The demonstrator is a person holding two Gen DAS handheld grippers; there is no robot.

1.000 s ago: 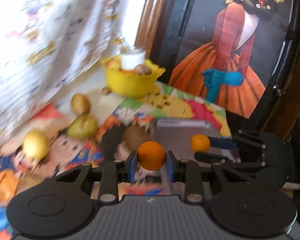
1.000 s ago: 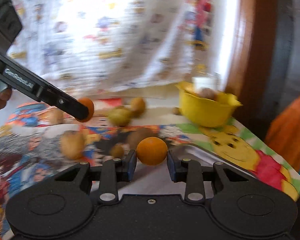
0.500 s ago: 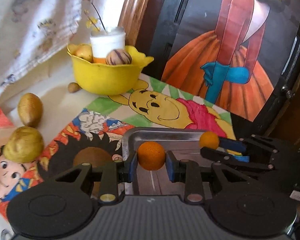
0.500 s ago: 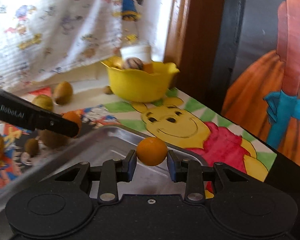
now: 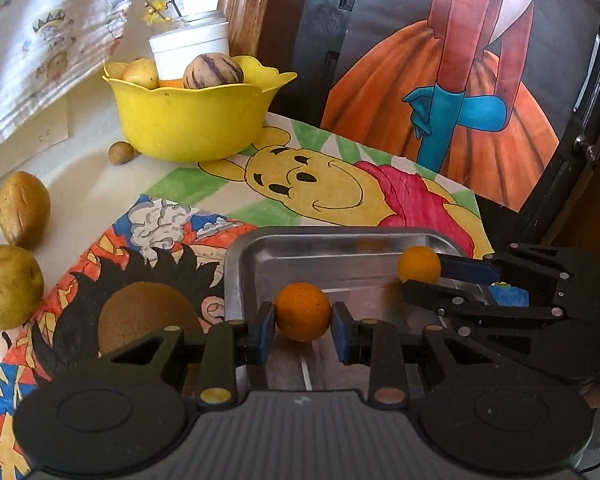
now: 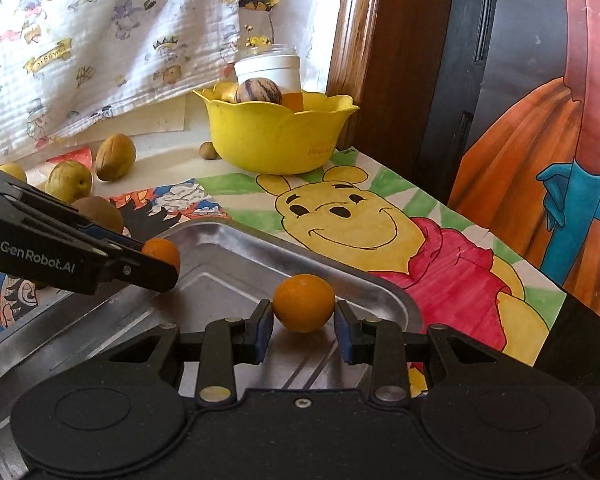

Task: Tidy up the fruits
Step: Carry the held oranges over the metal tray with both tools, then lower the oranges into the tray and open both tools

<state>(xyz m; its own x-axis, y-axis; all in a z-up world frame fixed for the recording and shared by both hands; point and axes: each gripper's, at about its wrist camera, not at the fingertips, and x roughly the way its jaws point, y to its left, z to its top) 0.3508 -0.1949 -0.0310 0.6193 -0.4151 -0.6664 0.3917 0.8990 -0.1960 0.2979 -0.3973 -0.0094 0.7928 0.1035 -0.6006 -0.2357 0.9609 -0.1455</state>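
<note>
Here my left tool (image 5: 303, 330) is clenched on a small orange (image 5: 302, 312), the blue pads pressed against its two sides. In the right wrist view the same tool (image 6: 162, 266) reaches in from the left with that orange at its tip. My right tool (image 6: 304, 332) grips a second orange (image 6: 304, 308) the same way, pads tight on either side; from the left wrist view it (image 5: 424, 276) comes in from the right, its fruit held over the far right part of the tray.

Both oranges hang over a shiny metal tray (image 5: 256, 256) that lies on the counter (image 5: 88, 184). I cannot tell whether either fruit touches the tray floor.

Just left of the tray a brown kiwi (image 5: 148, 320) lies on a colourful cartoon drawing (image 5: 172, 232). Beyond the tray is a bear drawing (image 6: 340, 216), and behind it a yellow bowl (image 6: 276, 140) holds a striped fruit (image 6: 258, 92), a yellowish fruit (image 5: 141, 73) and a white jar (image 6: 268, 68). A small round brown fruit (image 5: 121, 152) sits just beside the bowl's base. Further left, two yellow-green fruits (image 5: 10, 286) (image 5: 23, 208) rest apart on the counter. A printed cloth (image 6: 100, 40) hangs behind.
</note>
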